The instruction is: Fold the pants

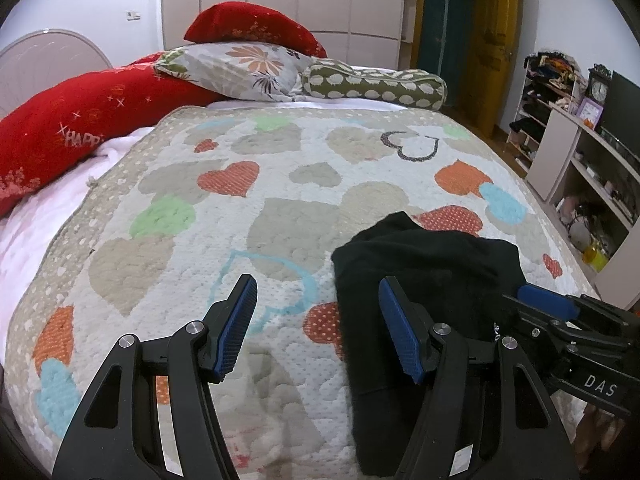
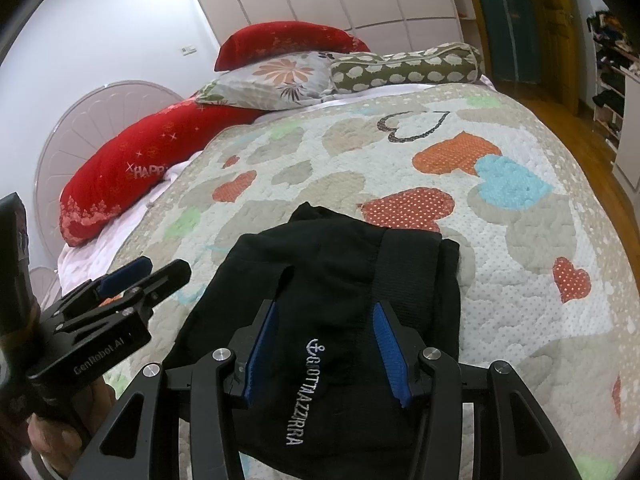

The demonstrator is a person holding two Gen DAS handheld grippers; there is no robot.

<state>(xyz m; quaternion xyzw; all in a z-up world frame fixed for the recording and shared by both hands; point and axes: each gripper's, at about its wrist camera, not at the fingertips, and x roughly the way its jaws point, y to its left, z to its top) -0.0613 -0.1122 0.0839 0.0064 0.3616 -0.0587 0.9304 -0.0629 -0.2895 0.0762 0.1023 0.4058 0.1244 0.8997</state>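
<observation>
The black pants lie folded into a compact bundle on the heart-patterned quilt, with white embroidered lettering facing up. My right gripper hovers just over the near part of the bundle, jaws open, and the fabric lies flat beneath the blue pads. In the left wrist view the pants sit to the right. There my left gripper stands open over bare quilt, its right finger at the bundle's left edge. The right gripper shows at the far right.
Red pillows, a floral pillow and a spotted bolster line the head of the bed. Shelving with a clock stands along the right wall beyond a wooden floor. A hand holds the left gripper.
</observation>
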